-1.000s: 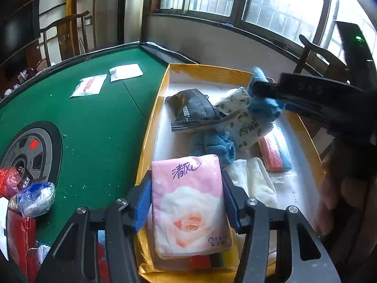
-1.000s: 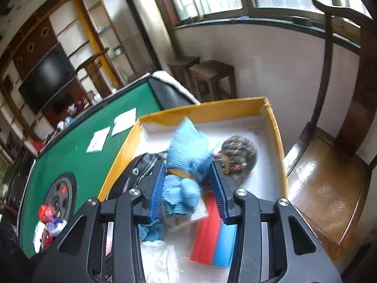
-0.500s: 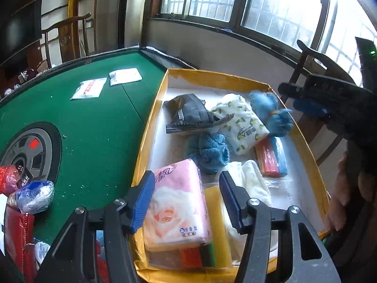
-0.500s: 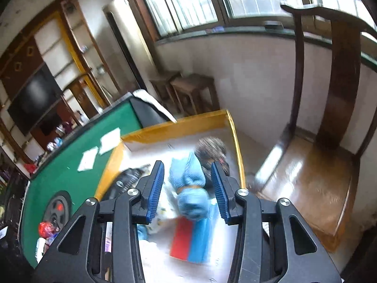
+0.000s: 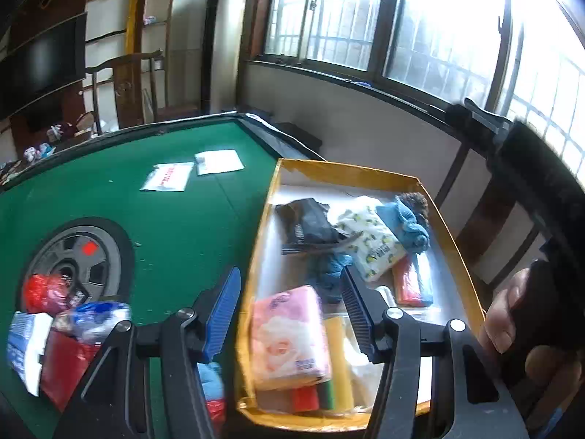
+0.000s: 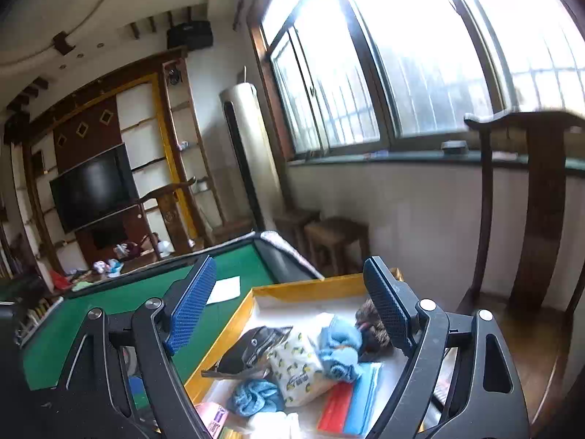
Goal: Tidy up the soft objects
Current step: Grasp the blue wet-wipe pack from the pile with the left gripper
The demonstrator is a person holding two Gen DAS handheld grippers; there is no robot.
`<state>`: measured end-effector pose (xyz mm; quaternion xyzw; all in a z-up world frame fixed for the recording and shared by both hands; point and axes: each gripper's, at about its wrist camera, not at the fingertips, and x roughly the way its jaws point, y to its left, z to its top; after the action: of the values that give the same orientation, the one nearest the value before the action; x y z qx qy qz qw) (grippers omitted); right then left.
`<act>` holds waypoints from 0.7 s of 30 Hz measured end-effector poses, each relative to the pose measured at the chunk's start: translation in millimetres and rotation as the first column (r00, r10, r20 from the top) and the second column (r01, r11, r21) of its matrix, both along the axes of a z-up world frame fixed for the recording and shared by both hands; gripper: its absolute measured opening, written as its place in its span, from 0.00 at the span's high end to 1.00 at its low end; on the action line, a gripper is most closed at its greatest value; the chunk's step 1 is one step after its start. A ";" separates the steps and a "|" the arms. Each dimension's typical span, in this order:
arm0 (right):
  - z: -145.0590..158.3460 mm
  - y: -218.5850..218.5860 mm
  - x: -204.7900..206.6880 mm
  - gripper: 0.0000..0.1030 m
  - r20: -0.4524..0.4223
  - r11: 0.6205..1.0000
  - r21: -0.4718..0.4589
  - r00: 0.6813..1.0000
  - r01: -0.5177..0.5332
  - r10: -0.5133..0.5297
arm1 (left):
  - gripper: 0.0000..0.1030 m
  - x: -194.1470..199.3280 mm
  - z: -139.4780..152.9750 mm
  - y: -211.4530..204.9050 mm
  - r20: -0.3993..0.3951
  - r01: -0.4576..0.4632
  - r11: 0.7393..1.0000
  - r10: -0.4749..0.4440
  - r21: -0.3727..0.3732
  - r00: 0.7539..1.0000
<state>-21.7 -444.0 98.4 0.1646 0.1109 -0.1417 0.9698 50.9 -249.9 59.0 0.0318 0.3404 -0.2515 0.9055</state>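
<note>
Lying in the yellow-walled box (image 5: 455,252), the light blue cloth bundle (image 5: 406,225) rests at the far right, against a dark furry ball (image 5: 416,201) and a lemon-print pack (image 5: 369,245). A pink tissue pack (image 5: 289,340) sits at the near left, by the box's near wall, with a darker blue cloth (image 5: 329,274) and a black pouch (image 5: 307,223) beyond it. Bare white floor shows along the box's left wall and far end.

The left hand-held gripper (image 5: 290,300) hangs above the pink pack with its jaws apart, nothing between them. The right hand-held gripper (image 6: 287,301) is raised over the far end of the box, jaws opening, empty; the blue bundle lies below them.

The box stands at the right edge of the green bench (image 5: 175,219), beside a wooden chair (image 6: 526,219). Only the left view shows the wrapped packets (image 5: 65,314) at the bench's near left, two white paper packs (image 5: 190,172) farther out, and a hand (image 5: 519,333) on the other tool. Only the right view shows the stools (image 6: 329,234) under the window.
</note>
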 end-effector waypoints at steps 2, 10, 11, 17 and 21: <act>-1.4 -4.0 2.2 0.19 0.001 0.999 0.023 1.000 -0.028 0.028 | 0.44 1.6 4.8 9.8 0.001 -0.019 1.000 0.019 0.002 1.000; -19.5 2.5 21.9 0.19 0.000 0.943 0.113 0.949 -0.314 0.316 | 0.44 16.9 18.6 94.2 -0.001 -0.090 0.996 0.090 0.023 0.996; -22.8 4.4 24.0 0.19 0.009 0.932 0.132 0.940 -0.338 0.340 | 0.44 22.0 17.5 115.7 -0.005 -0.100 0.995 0.100 0.014 0.995; -33.7 34.3 43.7 0.19 -0.141 0.889 0.131 0.879 -0.439 0.455 | 0.44 61.4 -5.1 225.7 -0.121 -0.270 0.963 0.269 0.002 0.956; -35.2 51.2 41.1 0.20 -0.126 0.873 0.096 0.864 -0.478 0.487 | 0.44 87.0 -33.2 264.0 -0.210 -0.273 0.961 0.277 0.047 0.938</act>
<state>19.3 -392.8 63.2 0.1505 0.2234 0.0973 0.9581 137.9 14.1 25.8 -0.0357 0.4392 -0.1214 0.8894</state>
